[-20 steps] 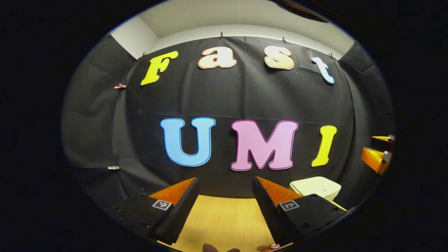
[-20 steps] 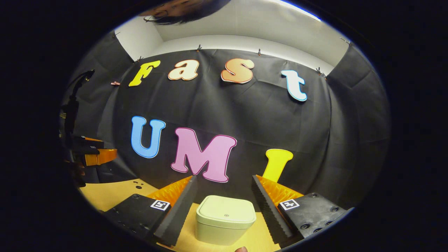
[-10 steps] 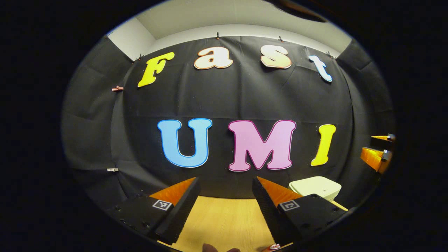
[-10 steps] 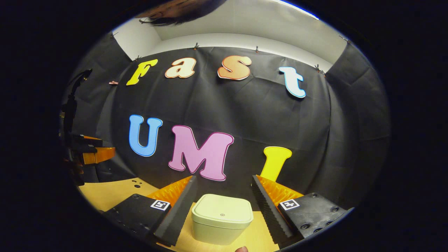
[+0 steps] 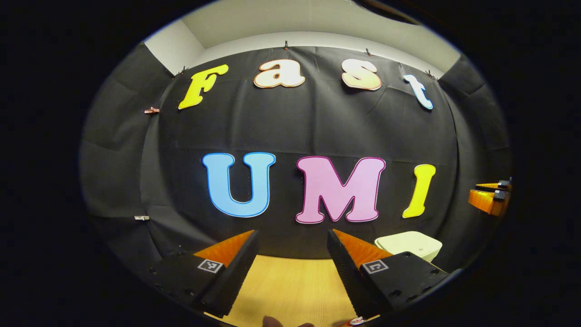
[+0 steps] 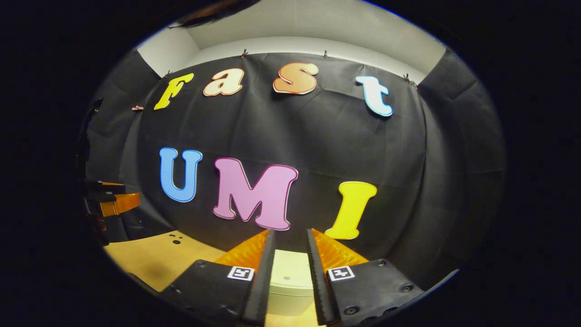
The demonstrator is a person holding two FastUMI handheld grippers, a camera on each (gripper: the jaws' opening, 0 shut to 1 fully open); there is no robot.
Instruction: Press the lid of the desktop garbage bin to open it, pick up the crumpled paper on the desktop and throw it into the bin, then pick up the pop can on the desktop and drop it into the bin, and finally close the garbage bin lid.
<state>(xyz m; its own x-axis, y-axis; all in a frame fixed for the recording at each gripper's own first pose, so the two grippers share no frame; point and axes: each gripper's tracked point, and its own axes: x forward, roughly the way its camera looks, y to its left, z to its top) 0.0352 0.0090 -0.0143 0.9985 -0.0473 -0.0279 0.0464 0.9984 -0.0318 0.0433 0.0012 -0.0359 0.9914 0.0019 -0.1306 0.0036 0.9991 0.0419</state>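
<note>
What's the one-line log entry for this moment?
phase: lid press approach | bin: lid down | right gripper: narrowed, above lid, no contact seen | left gripper: open, idle over table

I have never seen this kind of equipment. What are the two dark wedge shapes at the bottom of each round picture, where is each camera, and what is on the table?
A person holds one two-finger gripper in each hand. Each camera rides on its own gripper and looks forward along its fingers; those are the wedges.

In the left gripper view, the left gripper is open over the wooden table, holding nothing. To its right stands the pale garbage bin, lid closed, and at the far right edge the other gripper.

In the right gripper view, the right gripper has its fingers close together, with a narrow gap, in front of the bin lid. It grips nothing; whether it touches the lid cannot be told.
</note>
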